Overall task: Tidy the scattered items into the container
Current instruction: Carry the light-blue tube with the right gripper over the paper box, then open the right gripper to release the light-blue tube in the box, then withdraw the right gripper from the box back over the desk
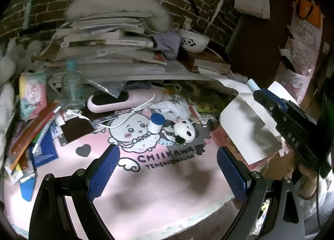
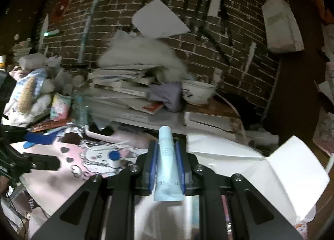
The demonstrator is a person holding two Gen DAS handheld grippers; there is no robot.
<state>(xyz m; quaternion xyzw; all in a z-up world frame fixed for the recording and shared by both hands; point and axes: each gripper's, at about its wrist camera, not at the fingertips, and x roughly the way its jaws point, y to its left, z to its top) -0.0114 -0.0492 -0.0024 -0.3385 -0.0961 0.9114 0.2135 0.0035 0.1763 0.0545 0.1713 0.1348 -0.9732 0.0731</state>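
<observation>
Gripping a small pale-blue tube [image 2: 168, 162] in the right gripper [image 2: 167, 165], jaws pressing on both flanks of its body, cap end pointing forward, flat crimped tail [image 2: 168, 195] hanging back toward the camera. Hovering just above and beside the open white box [image 2: 288, 169], flaps standing up, at the right edge of the table [image 1: 146, 187]. Judging the tube as light, soft-walled and a little slick: squeezing hard near the middle risking a dented body or contents pushed toward the cap, so holding with modest pressure seeming wise. Looking matte and pastel, with faint printing near the tail too blurred for reading.

Waiting with the left gripper [image 1: 168, 169] spread wide and carrying nothing, blue pads [image 1: 104, 169] hanging over the pink cartoon-printed mat [image 1: 167, 177].

Lying farther out on the mat: a small white jar with a blue lid [image 1: 156, 123], likely rigid and light, best taken across its round sides below the lid; touching it, a little panda plush [image 1: 184, 131], soft and squashy, fine for pinching anywhere around the body. Trailing nearby, a white cable [image 1: 125, 114] beside a pink handheld device [image 1: 121, 102].
</observation>
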